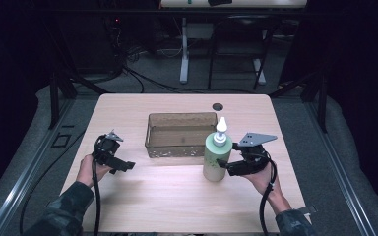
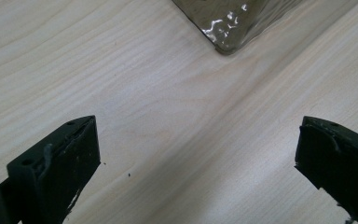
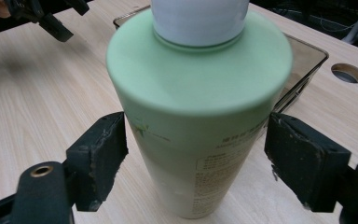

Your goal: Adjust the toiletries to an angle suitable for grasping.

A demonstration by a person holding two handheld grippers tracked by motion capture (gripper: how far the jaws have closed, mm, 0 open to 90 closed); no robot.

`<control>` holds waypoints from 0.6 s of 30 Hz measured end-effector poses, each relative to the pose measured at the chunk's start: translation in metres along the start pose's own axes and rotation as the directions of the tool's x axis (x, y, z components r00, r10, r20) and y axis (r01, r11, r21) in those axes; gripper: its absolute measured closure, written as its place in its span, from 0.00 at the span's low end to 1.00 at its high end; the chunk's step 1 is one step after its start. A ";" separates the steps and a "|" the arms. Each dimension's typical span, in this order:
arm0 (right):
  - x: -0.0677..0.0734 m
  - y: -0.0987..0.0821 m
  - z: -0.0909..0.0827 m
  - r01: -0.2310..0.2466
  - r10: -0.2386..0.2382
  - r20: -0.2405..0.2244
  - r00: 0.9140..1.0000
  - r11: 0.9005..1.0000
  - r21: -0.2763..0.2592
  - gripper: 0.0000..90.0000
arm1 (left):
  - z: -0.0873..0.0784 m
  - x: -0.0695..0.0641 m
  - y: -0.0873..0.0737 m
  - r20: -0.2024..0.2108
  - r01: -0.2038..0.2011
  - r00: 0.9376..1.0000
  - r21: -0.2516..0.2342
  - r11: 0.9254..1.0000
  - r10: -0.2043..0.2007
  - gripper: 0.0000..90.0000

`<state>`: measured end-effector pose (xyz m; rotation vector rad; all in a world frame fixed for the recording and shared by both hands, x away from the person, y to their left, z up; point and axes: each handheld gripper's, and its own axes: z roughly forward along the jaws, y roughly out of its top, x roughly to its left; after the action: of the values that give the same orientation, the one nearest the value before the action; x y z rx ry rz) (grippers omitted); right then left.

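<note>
Far left of high view: camouflage sleeve (image 1: 71, 204) and left hand (image 1: 87, 169) entering from bottom edge, holding left gripper (image 1: 115, 160) low over pale wood table (image 1: 142, 196). Black cable (image 1: 96, 196) trailing back along forearm. Grey three-cornered plate (image 1: 113, 136) on top of that gripper. In left gripper view, left gripper (image 2: 196, 154) with jaws spread wide, nothing between them, bare wood grain below. Rounded corner of clear brownish tray (image 2: 228, 28) ahead of jaws, well apart from them.

Centre of high view: rectangular translucent tray (image 1: 152, 147) lying flat on table, long side facing the person, apparently empty. Small round hole (image 1: 218, 106) in tabletop behind tray, toward far edge.

Right of centre: pale green pump bottle (image 1: 216, 160) standing upright on table, white pump head (image 1: 221, 129) on top, just beside tray's near right corner. Touching tray or not: cannot tell.

Right: right gripper (image 1: 226, 166) in right hand (image 1: 261, 178), larger grey plate (image 1: 256, 138) above it, jaws pointing left at bottle's lower body. In right gripper view, right gripper (image 3: 196, 154) with bottle (image 3: 196, 93) between jaws, jaws open, a pad on either side of bottle, narrow gaps visible, not clamped. Small printed label (image 3: 223, 172) on bottle's lower front. Tray (image 3: 307, 58) behind bottle, hole (image 3: 348, 73) beyond. Left gripper (image 3: 42, 18) visible farther off at upper left.
</note>
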<state>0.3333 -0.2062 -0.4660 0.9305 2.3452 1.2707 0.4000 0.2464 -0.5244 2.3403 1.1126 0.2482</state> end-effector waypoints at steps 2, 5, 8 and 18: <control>0.001 0.000 0.001 0.000 0.000 -0.003 1.000 1.000 -0.002 0.23 | 0.000 0.000 0.000 0.000 0.002 1.000 0.000 1.000 -0.002 0.00; 0.003 0.001 0.004 0.003 -0.003 -0.001 1.000 1.000 -0.003 0.27 | 0.000 0.000 0.000 0.000 -0.001 1.000 -0.001 1.000 0.001 0.00; 0.006 0.001 0.009 0.008 -0.008 -0.006 1.000 1.000 0.012 0.31 | 0.000 -0.001 0.000 0.001 -0.004 1.000 -0.002 1.000 0.004 0.00; 0.007 -0.001 0.020 0.003 -0.003 -0.016 1.000 1.000 0.010 0.25 | 0.000 -0.001 0.001 0.004 -0.007 1.000 0.000 1.000 0.007 0.00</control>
<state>0.3386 -0.1892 -0.4772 0.9230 2.3671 1.2708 0.3999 0.2448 -0.5240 2.3440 1.1028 0.2458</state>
